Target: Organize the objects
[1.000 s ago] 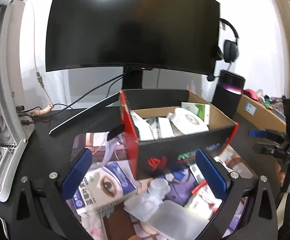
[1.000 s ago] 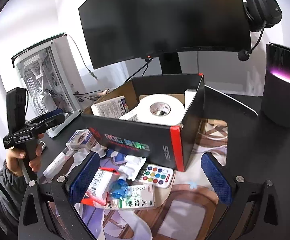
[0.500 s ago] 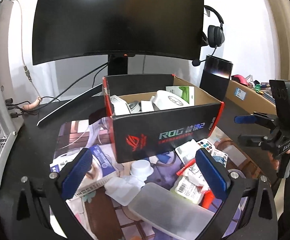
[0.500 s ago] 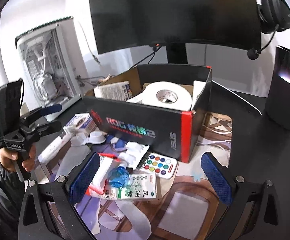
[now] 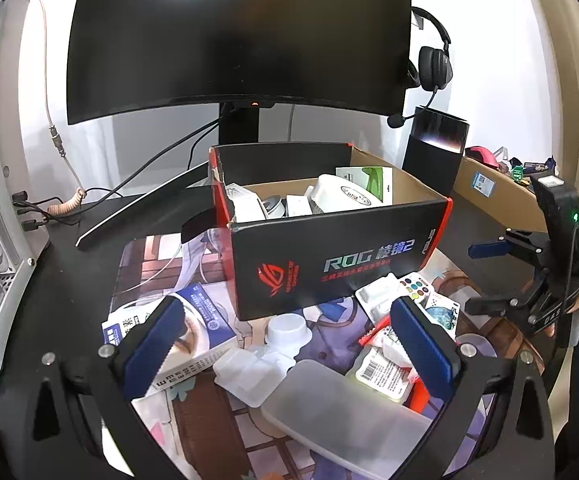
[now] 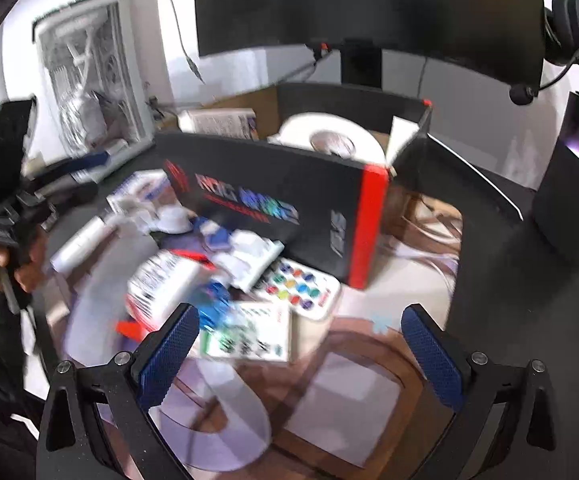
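Observation:
A black and red ROG box (image 5: 329, 264) stands open on the printed desk mat, holding a white tape roll (image 5: 341, 196) and a green-white carton (image 5: 369, 178). Loose items lie in front of it: an eye-print box (image 5: 193, 332), a white cup (image 5: 287, 330), a frosted plastic case (image 5: 341, 412) and a remote with coloured buttons (image 5: 415, 286). My left gripper (image 5: 285, 304) hangs open above this clutter, holding nothing. My right gripper (image 6: 299, 314) is open too, over the remote (image 6: 301, 284) and a green-printed carton (image 6: 249, 336). The right wrist view is blurred.
A large dark monitor (image 5: 237, 40) stands behind the box, with a headset (image 5: 433, 64) and a black speaker (image 5: 433, 148) to its right. A white PC case (image 6: 93, 76) and cables (image 5: 65, 208) sit at the left. A long cardboard box (image 5: 501, 196) edges the right side.
My left gripper has drawn back and risen, so the box looks farther off. My right gripper has moved in and down towards the clutter by the box corner. Both stay open.

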The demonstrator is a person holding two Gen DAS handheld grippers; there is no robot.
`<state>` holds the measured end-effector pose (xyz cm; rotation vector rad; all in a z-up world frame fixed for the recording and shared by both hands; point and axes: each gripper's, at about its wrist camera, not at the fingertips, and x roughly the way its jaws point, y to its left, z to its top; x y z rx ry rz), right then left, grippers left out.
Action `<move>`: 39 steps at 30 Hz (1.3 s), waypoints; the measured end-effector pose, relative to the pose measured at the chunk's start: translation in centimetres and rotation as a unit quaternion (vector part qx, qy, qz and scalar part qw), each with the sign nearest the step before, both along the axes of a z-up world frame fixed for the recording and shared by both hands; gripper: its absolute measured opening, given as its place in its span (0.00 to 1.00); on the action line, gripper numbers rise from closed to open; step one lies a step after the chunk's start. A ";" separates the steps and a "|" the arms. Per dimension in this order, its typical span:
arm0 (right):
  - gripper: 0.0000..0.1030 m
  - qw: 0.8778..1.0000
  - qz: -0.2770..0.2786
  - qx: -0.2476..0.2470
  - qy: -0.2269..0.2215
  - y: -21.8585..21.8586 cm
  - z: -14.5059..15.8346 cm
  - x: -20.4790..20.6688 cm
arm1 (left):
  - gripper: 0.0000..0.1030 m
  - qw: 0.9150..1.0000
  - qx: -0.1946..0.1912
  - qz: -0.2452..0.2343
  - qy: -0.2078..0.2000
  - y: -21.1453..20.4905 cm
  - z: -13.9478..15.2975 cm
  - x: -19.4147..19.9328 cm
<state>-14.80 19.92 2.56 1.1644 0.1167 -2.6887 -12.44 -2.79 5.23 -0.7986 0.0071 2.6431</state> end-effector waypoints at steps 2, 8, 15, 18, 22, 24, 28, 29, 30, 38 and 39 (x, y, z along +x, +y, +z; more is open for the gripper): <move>1.00 1.000 0.006 0.007 -0.009 -0.1 -0.5 -0.2 | 1.00 1.000 0.000 0.001 -0.001 0.0 -0.1 -0.1; 1.00 0.999 0.030 0.015 -0.019 -1.3 -1.2 -0.2 | 1.00 1.000 -0.005 -0.001 -0.003 0.2 -0.3 -0.1; 1.00 0.998 0.050 0.029 -0.034 -2.4 -2.1 -0.2 | 1.00 1.000 -0.007 -0.004 -0.007 0.4 -0.6 -0.3; 1.00 0.998 0.045 0.031 -0.037 -2.3 -2.2 -0.3 | 1.00 1.000 -0.007 -0.006 -0.008 0.4 -0.6 -0.3; 1.00 0.998 0.030 0.031 -0.040 -1.6 -2.3 -0.6 | 1.00 1.000 -0.008 -0.006 -0.010 0.6 -0.8 -0.4; 1.00 0.998 0.026 0.035 -0.045 -1.6 -2.4 -0.7 | 1.00 1.000 -0.009 -0.007 -0.010 0.6 -0.8 -0.4; 1.00 0.998 0.027 0.037 -0.043 -1.8 -2.5 -0.8 | 1.00 1.000 -0.010 -0.009 -0.010 0.8 -0.9 -0.3; 1.00 0.998 0.025 0.039 -0.044 -1.9 -2.5 -0.8 | 1.00 1.000 -0.010 -0.009 -0.010 0.8 -0.9 -0.3; 1.00 0.998 0.021 0.039 -0.046 -1.9 -2.6 -1.0 | 1.00 1.000 -0.010 -0.010 -0.011 0.8 -0.9 -0.4; 1.00 0.998 0.005 0.039 -0.058 -2.0 -3.2 -1.5 | 1.00 1.000 -0.014 -0.013 -0.013 1.0 -1.1 -0.4; 1.00 0.997 0.002 0.039 -0.061 -1.8 -3.3 -1.5 | 1.00 1.000 -0.014 -0.014 -0.014 1.0 -1.1 -0.4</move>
